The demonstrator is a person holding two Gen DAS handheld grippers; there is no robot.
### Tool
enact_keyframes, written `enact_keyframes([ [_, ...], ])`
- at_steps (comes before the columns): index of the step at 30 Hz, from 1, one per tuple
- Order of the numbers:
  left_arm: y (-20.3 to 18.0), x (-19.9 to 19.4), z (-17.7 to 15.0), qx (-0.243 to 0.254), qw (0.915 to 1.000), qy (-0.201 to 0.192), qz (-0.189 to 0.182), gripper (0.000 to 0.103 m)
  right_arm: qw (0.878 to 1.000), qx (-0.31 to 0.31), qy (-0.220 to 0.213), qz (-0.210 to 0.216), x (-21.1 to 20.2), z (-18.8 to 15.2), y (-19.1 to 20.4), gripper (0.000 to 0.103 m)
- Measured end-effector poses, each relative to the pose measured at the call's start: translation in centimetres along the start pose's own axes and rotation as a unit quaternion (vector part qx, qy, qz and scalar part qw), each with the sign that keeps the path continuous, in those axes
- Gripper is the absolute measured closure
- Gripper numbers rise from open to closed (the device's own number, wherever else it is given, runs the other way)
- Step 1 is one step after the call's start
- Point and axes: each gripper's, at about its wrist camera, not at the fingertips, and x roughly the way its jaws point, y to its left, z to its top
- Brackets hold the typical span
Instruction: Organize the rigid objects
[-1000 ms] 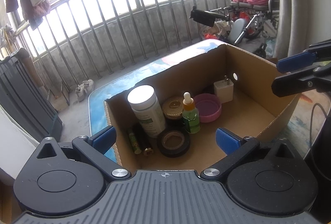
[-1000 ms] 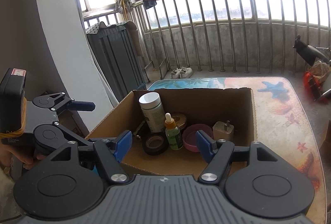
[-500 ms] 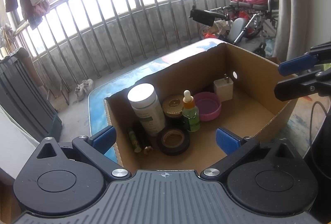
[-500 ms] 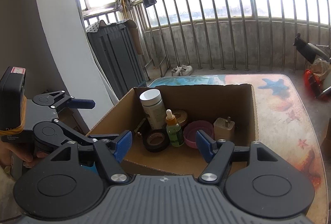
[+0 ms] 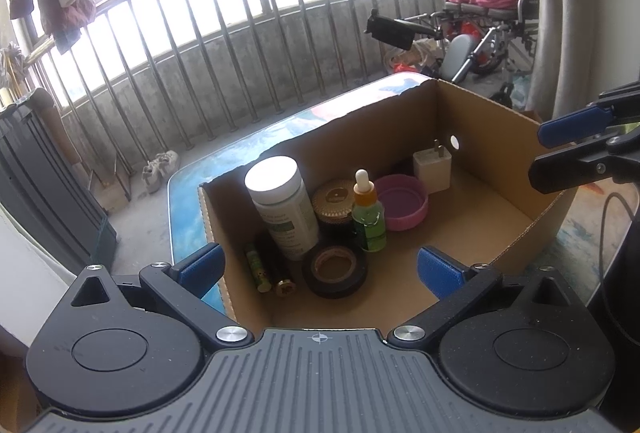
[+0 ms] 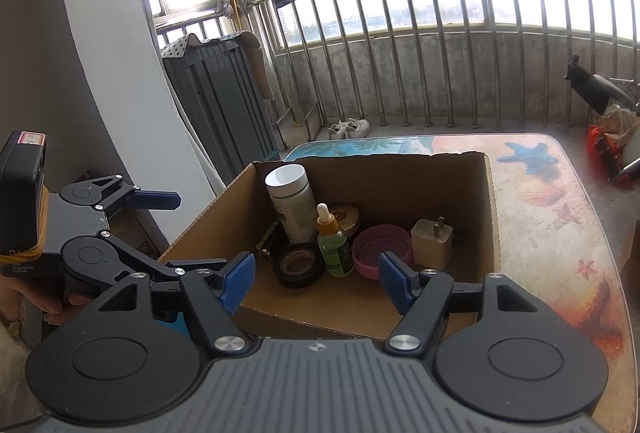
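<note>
From the left wrist view, the left gripper point(image 5: 320, 269) hangs released and empty over the near edge of a cardboard box point(image 5: 492, 121) on the worktop point(image 5: 188, 189). Inside stand a white-capped jar point(image 5: 282, 205) whose label print is too small to read, a green dropper bottle point(image 5: 368, 217), a pink lid point(image 5: 402, 203), a white plug point(image 5: 432, 169) and a roll of black tape point(image 5: 335, 271).

From the right wrist view, the right gripper point(image 6: 316, 283) is likewise spread wide, holding nothing, just before the same box point(image 6: 490, 217). The bottle's point(image 6: 335, 245) label is unreadable.
</note>
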Motion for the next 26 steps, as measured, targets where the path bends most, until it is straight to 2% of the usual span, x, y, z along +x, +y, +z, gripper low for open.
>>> enact_keyframes([
  [22,0.04,-0.01,-0.07,0.003,1.0000,-0.008,-0.003,0.000,1.000,-0.006,0.001,0.000,0.16,0.22,0.22,0.032],
  [26,0.32,-0.17,-0.11,-0.011,0.9998,-0.009,-0.013,0.000,1.000,-0.004,0.000,-0.003,0.05,0.24,0.06,0.032],
])
